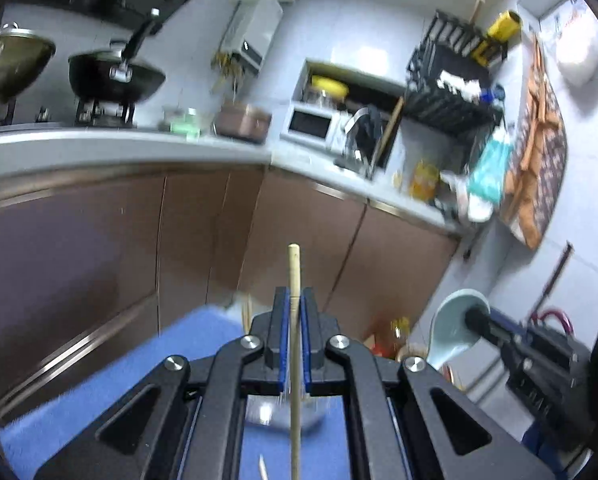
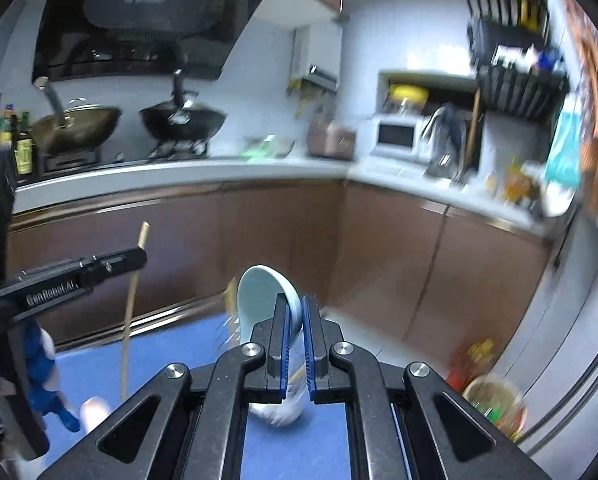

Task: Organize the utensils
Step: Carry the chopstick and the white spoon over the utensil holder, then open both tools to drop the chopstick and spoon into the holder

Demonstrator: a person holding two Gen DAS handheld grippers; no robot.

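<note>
At frame centre the left gripper (image 1: 294, 304) pinches 1 upright wooden chopstick (image 1: 294, 268), while the right gripper (image 2: 295, 312) pinches a pale blue ceramic spoon (image 2: 259, 292) above the blue mat (image 2: 171, 352).

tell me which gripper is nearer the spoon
Right. The right gripper is shut on the spoon itself, bowl sticking out past its tips. The left gripper is off to the spoon's left, apart from it, clamped on a chopstick.
</note>
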